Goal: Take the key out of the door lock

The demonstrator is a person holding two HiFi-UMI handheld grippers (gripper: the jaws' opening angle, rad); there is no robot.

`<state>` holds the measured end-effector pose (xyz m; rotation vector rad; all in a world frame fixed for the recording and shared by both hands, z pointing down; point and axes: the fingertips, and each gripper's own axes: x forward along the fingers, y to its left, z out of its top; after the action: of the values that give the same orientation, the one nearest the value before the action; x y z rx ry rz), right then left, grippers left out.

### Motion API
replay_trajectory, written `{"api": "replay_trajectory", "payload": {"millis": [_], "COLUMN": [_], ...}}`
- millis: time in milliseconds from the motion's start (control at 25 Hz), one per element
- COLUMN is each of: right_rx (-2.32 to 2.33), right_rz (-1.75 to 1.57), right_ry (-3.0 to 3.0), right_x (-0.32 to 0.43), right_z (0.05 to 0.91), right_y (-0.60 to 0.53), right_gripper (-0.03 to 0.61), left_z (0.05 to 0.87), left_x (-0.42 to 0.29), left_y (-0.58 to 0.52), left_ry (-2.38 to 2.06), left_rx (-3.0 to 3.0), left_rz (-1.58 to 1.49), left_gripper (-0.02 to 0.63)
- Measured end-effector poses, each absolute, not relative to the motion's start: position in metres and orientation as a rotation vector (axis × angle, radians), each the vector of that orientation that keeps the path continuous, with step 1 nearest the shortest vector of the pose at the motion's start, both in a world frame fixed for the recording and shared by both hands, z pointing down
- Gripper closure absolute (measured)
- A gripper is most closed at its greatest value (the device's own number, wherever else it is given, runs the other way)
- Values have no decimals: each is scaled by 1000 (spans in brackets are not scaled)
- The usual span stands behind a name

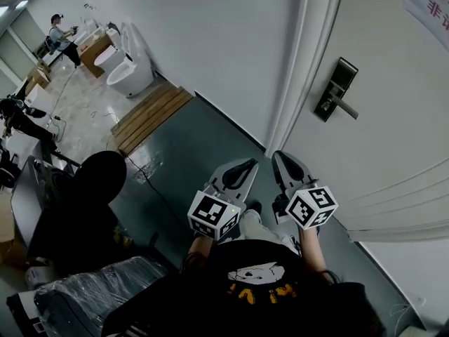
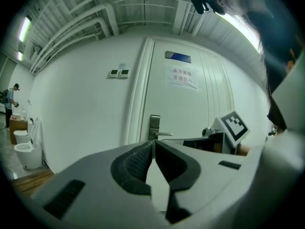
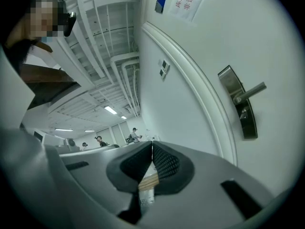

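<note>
**Lock (image 1: 336, 90) far off, right tongs (image 1: 283, 159) closer**

Left tongs (image 1: 247, 166) and right tongs are shut and empty. The lock stands tall on the door (image 1: 393, 139), up and right of them. I cannot see the key.

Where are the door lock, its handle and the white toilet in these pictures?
door lock (image 1: 338, 83), head view, middle of its dark plate.
handle (image 3: 251, 92), right gripper view, middle of the lever.
toilet (image 1: 128, 76), head view, its white bowl.
</note>
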<state>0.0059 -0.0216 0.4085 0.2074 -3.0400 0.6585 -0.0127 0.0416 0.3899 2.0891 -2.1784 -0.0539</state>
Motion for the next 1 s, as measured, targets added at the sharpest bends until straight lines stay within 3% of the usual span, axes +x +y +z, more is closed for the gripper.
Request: {"api": "replay_trajectory", "payload": {"millis": [1000], "right_rx": [288], "right_rz": [772], "right_ry": [-3035], "right_x": [-103], "right_z": [418], "right_y": [-181], "right_gripper": [572], "left_z": [399], "left_x": [-122], "left_y": [-122], "left_ry": [-2076], "left_rx": [2128], "left_rz": [47], "left_gripper": [589]}}
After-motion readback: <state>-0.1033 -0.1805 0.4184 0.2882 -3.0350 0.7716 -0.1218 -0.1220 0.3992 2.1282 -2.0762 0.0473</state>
